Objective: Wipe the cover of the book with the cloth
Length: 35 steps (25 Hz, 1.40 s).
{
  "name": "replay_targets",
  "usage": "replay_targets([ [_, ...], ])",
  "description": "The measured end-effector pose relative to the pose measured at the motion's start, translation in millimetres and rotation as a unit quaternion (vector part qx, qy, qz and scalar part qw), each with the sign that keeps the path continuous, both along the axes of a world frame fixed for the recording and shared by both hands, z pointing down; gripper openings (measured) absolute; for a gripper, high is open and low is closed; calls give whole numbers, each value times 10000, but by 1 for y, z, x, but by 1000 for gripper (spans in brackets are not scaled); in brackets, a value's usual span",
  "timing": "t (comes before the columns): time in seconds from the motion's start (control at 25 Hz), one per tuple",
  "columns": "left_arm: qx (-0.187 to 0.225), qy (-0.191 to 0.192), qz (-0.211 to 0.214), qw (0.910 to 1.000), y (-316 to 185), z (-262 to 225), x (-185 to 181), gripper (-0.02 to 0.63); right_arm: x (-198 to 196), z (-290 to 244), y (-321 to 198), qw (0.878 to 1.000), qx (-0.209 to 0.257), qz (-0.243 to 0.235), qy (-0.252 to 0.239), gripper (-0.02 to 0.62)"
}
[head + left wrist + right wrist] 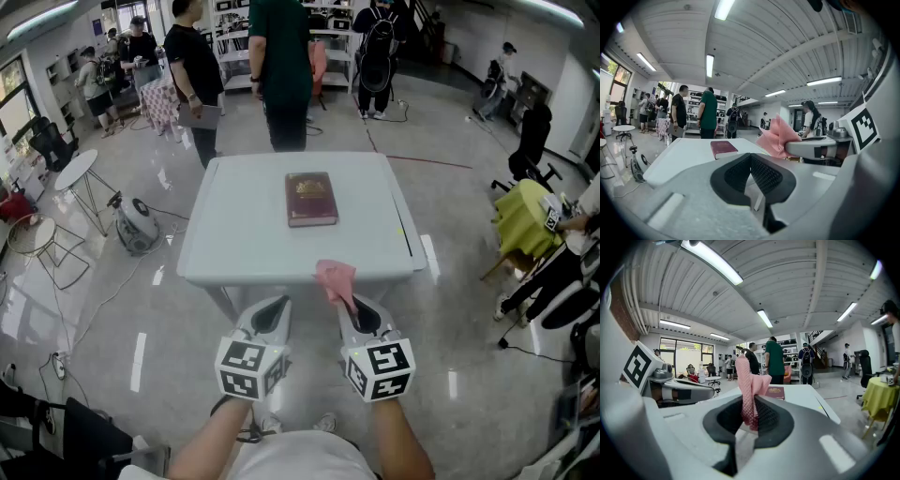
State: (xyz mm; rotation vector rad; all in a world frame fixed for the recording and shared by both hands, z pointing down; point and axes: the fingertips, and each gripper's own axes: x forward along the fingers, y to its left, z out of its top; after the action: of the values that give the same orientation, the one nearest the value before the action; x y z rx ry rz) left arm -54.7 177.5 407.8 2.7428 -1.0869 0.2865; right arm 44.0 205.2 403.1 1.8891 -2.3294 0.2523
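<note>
A dark red book lies closed near the middle of the white table, toward its far side. My right gripper hangs just short of the table's near edge, shut on a pink cloth that sticks up from its jaws. In the right gripper view the cloth stands pinched between the pads, with the book beyond it. My left gripper is beside the right one, shut with nothing in it. The left gripper view shows the book ahead and the cloth to the right.
Two people stand just beyond the table's far edge, with others farther back. A round side table and a floor fan are on the left. A yellow-covered stand is on the right.
</note>
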Motion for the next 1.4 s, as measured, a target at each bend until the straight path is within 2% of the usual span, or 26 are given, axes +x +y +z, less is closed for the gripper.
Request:
replay_targets([
  [0.4, 80, -37, -77, 9999, 1, -7, 10, 6, 6, -2, -1, 9998, 47, -107, -180, 40],
  [0.64, 195, -165, -264, 9993, -11, 0, 47, 6, 45, 5, -12, 9994, 59, -263, -213, 40],
  [0.88, 233, -113, -414, 9988, -30, -1, 64, 6, 58, 11, -32, 9987, 74, -441, -226, 40],
  [1.12, 296, -98, -478, 9984, -74, 3, 71, 6, 66, 14, -77, 9984, 84, -539, -118, 40],
  [1.4, 98, -9, -497, 9987, -164, 16, 71, 6, 67, 22, -169, 9982, 7, -570, 166, 40],
])
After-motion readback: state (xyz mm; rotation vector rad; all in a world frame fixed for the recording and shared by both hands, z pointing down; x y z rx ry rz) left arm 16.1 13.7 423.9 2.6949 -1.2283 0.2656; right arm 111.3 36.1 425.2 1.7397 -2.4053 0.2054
